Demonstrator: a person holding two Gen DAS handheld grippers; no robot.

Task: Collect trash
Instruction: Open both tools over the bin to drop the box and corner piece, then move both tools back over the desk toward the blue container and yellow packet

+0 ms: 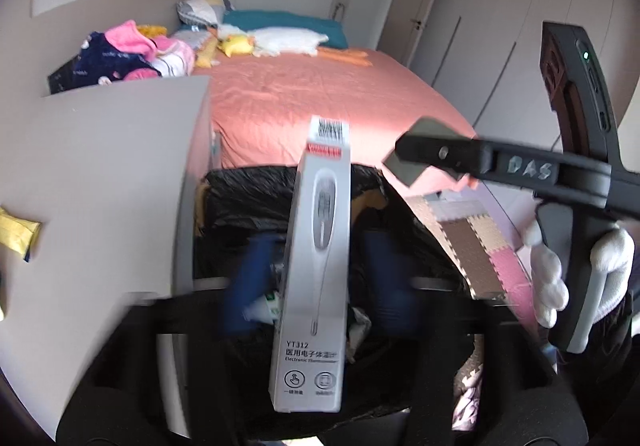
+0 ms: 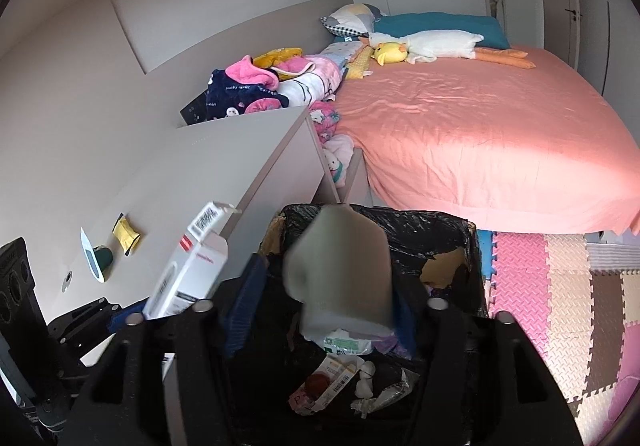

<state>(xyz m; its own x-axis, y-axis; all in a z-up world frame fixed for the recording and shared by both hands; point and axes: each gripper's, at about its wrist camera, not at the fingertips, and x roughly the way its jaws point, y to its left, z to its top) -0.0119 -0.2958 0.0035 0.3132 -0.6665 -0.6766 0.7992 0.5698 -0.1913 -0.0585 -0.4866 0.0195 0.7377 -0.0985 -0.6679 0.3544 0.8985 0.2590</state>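
A tall white thermometer box stands upright between the blurred blue fingers of my left gripper. There is a gap on each side, so the jaws are open. Below it is a bin lined with a black bag. My right gripper is also over the bin, open, with a blurred pale wad loose between its fingers. Wrappers and crumpled scraps lie in the bin. The right view shows the box at lower left.
A grey desk top on the left carries a yellow packet. Beyond the bin is a bed with a pink sheet, plush toys and a clothes pile. Foam mats cover the floor to the right. A white-gloved hand holds the right gripper.
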